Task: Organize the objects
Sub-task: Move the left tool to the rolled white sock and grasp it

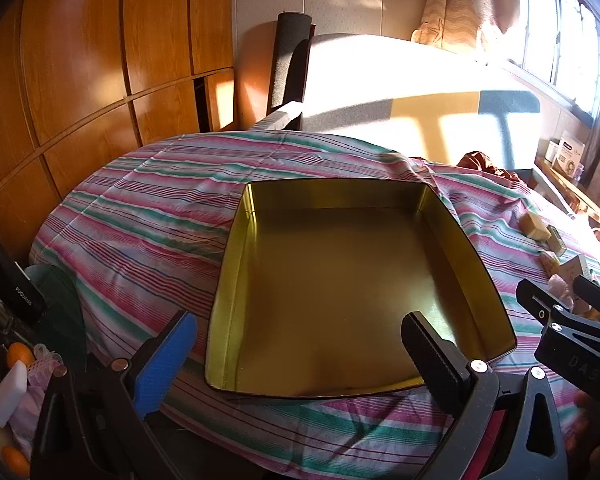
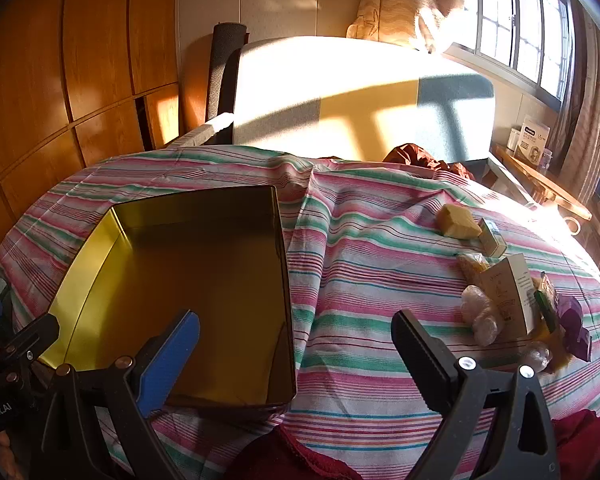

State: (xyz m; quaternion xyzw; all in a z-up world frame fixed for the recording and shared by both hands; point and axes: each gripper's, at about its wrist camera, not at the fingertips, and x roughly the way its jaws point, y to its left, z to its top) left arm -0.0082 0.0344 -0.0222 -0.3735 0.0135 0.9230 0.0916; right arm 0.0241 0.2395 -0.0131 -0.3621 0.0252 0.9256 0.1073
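Observation:
An open gold metal tin (image 1: 340, 292) lies empty on the striped cloth; it also shows in the right wrist view (image 2: 188, 292) at the left. My left gripper (image 1: 300, 352) is open and empty, hovering over the tin's near edge. My right gripper (image 2: 296, 344) is open and empty, above the cloth just right of the tin. Small objects lie at the right: a yellow block (image 2: 458, 222), a small green-white box (image 2: 492, 237), a cream carton (image 2: 508, 292), clear-wrapped items (image 2: 480, 314) and a purple item (image 2: 578, 328).
The striped cloth (image 2: 380, 264) covers a rounded table. A white mattress (image 2: 340, 92) leans behind it, wooden cabinets (image 1: 80, 80) stand at the left, a window (image 2: 520, 20) at the right. Clutter with oranges (image 1: 18, 354) lies at the far left.

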